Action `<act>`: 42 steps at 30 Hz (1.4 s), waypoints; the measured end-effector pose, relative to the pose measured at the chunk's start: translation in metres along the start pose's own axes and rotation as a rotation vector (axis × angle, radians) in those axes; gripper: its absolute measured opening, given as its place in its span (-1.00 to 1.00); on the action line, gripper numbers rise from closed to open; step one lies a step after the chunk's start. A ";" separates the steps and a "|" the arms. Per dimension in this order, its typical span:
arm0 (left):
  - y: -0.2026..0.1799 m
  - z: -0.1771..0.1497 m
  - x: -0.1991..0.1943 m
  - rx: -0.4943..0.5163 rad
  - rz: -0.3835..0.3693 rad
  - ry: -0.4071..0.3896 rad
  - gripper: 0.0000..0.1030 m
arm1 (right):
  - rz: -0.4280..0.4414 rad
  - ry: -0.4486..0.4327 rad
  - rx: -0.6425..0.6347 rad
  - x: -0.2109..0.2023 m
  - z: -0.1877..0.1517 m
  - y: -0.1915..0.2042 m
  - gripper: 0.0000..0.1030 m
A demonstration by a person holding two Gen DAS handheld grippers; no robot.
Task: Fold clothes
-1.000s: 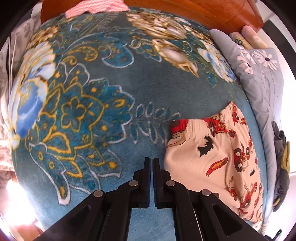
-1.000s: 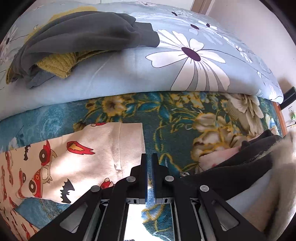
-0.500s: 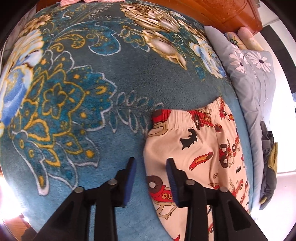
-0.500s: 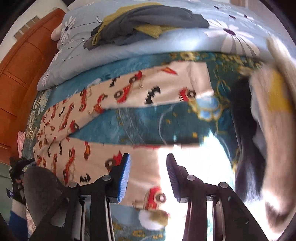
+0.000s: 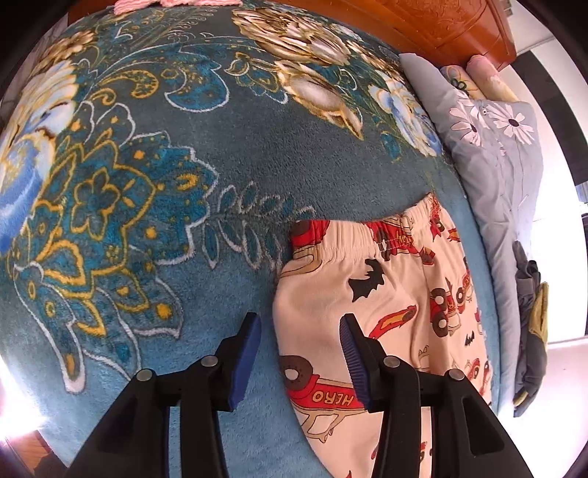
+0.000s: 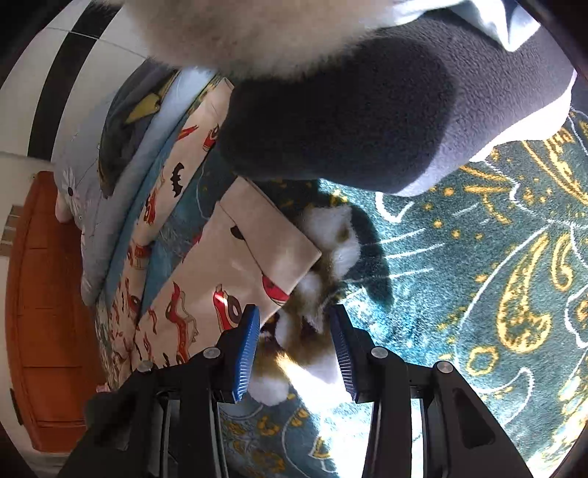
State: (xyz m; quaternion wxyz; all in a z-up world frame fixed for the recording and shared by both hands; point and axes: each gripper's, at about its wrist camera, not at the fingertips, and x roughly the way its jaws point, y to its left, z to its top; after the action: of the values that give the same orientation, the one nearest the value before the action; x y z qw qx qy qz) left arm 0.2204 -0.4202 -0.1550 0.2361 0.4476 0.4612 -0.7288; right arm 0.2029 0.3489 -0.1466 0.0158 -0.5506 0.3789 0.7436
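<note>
- Pyjama trousers (image 5: 386, 294), cream with red cars and black bats, lie spread flat on the teal floral blanket (image 5: 147, 184) that covers the bed, waistband toward the headboard.
- From the left wrist view, the left gripper (image 5: 299, 353) stands wide open with nothing in it; its blue pads straddle the outer edge of the trousers near the hip, one finger over bare blanket, the other over the printed cloth.
- From the right wrist view, the right gripper (image 6: 294, 342) is also spread wide and empty, poised over the corner of a trouser leg hem (image 6: 257, 250), the left finger over the cloth, the right over blanket.
- A dark fleece garment with a fluffy white lining (image 6: 349, 110) hangs over the top of that view, close to the lens, and hides much of the far trouser leg and the bed beyond.
- A blanket patch of white and tan flowers (image 6: 323, 294) lies between the right fingers, touching the hem corner.
- A pale grey daisy-print duvet (image 5: 496, 165) runs along the far side of the trousers, just beside them.
- A dark grey and mustard pile of clothes (image 5: 533, 331) sits on that duvet.
- An orange-brown wooden headboard (image 5: 441, 22) stands at the bed's end, and a pink knitted item (image 5: 154, 3) lies at the blanket's far edge.
</note>
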 end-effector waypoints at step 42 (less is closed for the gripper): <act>0.028 -0.007 -0.029 -0.116 -0.155 0.015 -0.75 | 0.350 -0.140 -0.105 -0.071 0.052 0.101 -0.98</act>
State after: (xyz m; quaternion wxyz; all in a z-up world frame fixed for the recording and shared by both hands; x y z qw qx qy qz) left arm 0.2583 -0.4291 -0.1439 0.2008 0.4016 0.5379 -0.7135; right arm 0.1442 0.3350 -0.0266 -0.1164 -0.4233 0.4277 0.7902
